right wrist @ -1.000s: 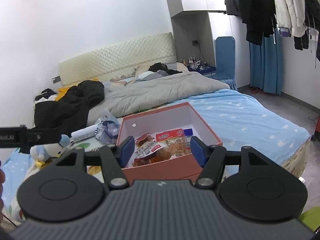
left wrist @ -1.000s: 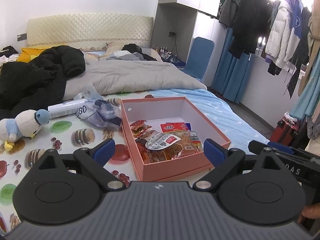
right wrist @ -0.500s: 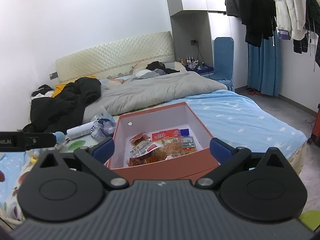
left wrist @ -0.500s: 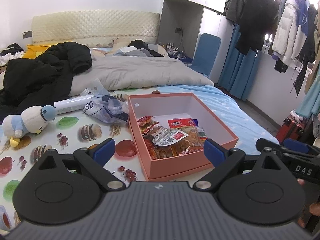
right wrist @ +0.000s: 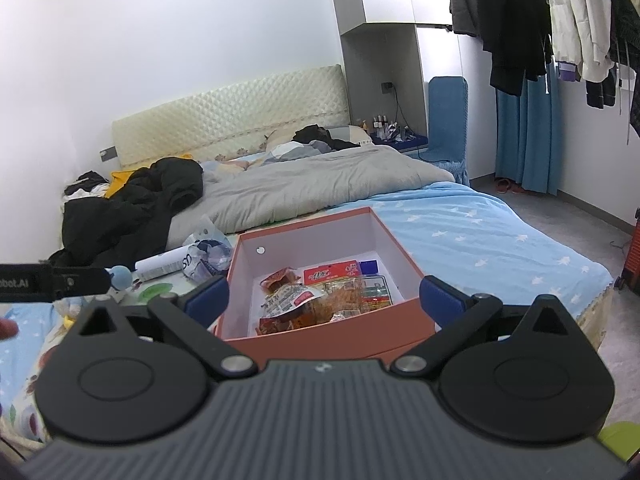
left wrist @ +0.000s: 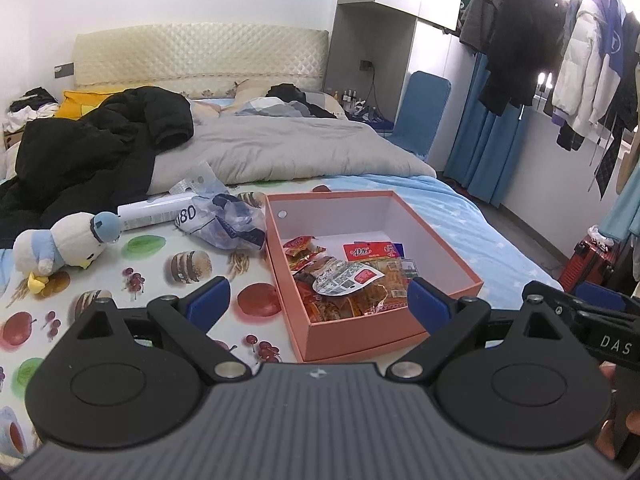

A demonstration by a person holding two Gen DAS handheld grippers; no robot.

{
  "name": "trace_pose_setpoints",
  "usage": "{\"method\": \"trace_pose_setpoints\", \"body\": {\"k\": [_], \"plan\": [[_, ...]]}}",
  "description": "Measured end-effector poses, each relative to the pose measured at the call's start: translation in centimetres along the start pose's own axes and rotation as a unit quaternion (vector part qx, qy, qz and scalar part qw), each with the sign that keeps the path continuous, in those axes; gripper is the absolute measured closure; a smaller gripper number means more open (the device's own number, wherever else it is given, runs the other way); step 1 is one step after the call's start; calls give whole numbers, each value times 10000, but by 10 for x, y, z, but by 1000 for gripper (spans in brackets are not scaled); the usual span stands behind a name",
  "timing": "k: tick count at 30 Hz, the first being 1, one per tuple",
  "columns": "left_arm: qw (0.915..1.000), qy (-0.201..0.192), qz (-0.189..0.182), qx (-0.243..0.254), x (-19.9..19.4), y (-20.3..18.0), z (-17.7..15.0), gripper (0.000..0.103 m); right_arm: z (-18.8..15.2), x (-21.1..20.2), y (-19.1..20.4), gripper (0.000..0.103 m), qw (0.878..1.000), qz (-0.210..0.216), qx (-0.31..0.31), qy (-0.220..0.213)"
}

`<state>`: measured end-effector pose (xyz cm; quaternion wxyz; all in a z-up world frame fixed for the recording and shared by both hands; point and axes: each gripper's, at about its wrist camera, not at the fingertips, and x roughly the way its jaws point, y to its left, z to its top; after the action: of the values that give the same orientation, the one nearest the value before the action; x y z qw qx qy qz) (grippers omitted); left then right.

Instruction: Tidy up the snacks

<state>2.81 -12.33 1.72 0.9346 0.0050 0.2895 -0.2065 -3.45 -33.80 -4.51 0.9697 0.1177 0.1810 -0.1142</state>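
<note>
A salmon-pink open box (left wrist: 360,334) sits on the bed and holds several snack packets (left wrist: 348,280); it also shows in the right wrist view (right wrist: 332,340) with the snack packets (right wrist: 320,298) inside. My left gripper (left wrist: 318,300) is open and empty, held back from the box's near wall. My right gripper (right wrist: 324,298) is open and empty, just behind the box's near wall. A crumpled clear plastic bag (left wrist: 224,222) lies left of the box.
A plush penguin (left wrist: 60,244) and a white tube (left wrist: 152,212) lie on the fruit-print sheet (left wrist: 140,280). A black jacket (left wrist: 92,148) and grey duvet (left wrist: 280,148) cover the far bed. Hanging clothes (left wrist: 560,60) and a red suitcase (left wrist: 592,264) stand right.
My right gripper has opened wide and drawn back a little from the box. My left gripper stays open and has risen slightly, pulling back.
</note>
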Motion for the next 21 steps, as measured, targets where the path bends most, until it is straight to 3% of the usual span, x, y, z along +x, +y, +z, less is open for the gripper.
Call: {"method": "trace_pose_setpoints", "body": {"k": [21], "plan": [[10000, 21, 30, 0, -3, -1, -7, 5, -1, -3, 2, 0, 10000, -51, 2, -35]]}}
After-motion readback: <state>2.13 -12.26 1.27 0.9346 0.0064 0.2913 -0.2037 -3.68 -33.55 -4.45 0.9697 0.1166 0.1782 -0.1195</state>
